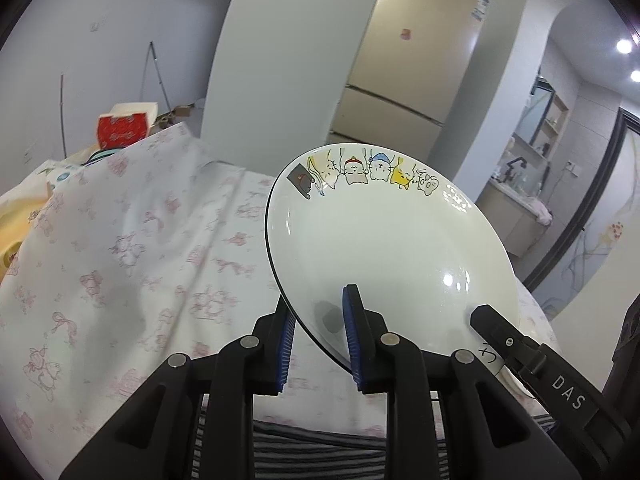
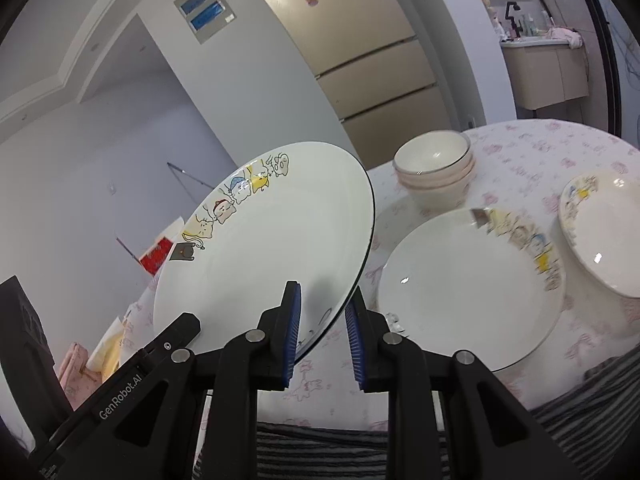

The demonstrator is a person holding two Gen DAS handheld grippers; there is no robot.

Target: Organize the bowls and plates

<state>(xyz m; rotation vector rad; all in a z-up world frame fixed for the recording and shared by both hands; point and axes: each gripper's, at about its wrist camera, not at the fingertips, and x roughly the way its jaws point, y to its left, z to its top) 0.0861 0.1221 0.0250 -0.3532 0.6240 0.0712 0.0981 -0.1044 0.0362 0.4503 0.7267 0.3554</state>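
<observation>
Table [image 2: 520,148] w/ pink-print cloth fills both views; fridge [image 1: 408,68] behind it. On the cloth, right side: a flat plate [image 2: 460,292], a second dish [image 2: 604,240] partly over its far-right edge, and a stack of bowls [image 2: 434,168] further back. Red box [image 1: 124,130] sits on the far left, well apart.

Task's thing — the held plate [image 1: 384,240] — is up off the table, tilted, cartoon rim away from the cameras, just left of the flat plate. Both grippers have it by the near rim: left gripper [image 1: 320,320] nearly closed, blue pads either side of the rim on the plate's left part; right gripper [image 2: 322,316] likewise narrow, clamped over the rim on its right part. Nothing else in either.

Risks, as I judge:
- Glazed rim + small pad contact — plate could slide out if either grip slackens or the hands twist against each other.
- Tilt is steep; a jerk could swing it.
- Setting it on the flat plate means clearing the dish overlapping that edge; coming in low could chip rims or shove the stack.
- Cloth is loose, wrinkled — snagging it could drag the bowls.
</observation>
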